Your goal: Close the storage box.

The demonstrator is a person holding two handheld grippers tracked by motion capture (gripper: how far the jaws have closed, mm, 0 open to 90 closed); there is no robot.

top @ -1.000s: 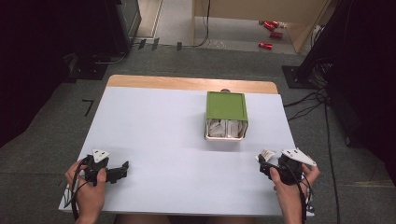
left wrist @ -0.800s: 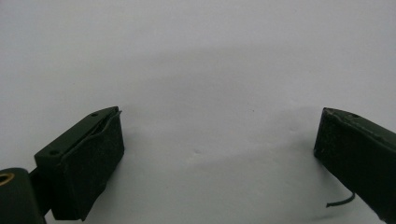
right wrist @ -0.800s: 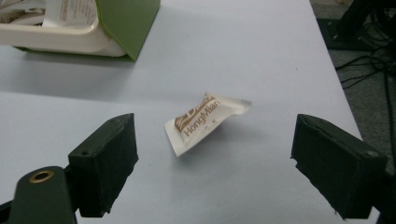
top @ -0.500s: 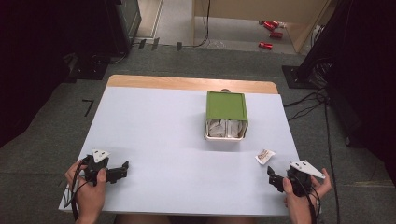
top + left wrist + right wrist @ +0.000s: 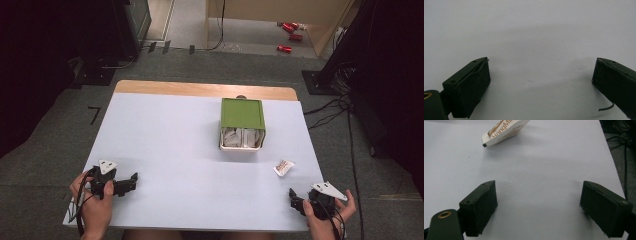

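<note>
While the packet lies free on the worktop, entries run outward from it.

Packet (image 5: 283, 167): small white sachet with brown print, flat on the worktop (image 5: 175, 150), at about 4 o'clock from the box and apart from it; nothing touches it. In the right gripper view (image 5: 505, 131) it lies at 11 o'clock, beyond the jaws.

Right hand-held gripper (image 5: 300, 203): released, jaws spread wide and empty, low at the near edge, at about 5 o'clock from the packet.

Box (image 5: 242, 123): green lid slid partway back, white packets visible in the open near end; probably where such packets belong.

Left hand-held gripper (image 5: 127, 182): released, jaws wide over bare surface, parked well apart from both, likely idle.
</note>
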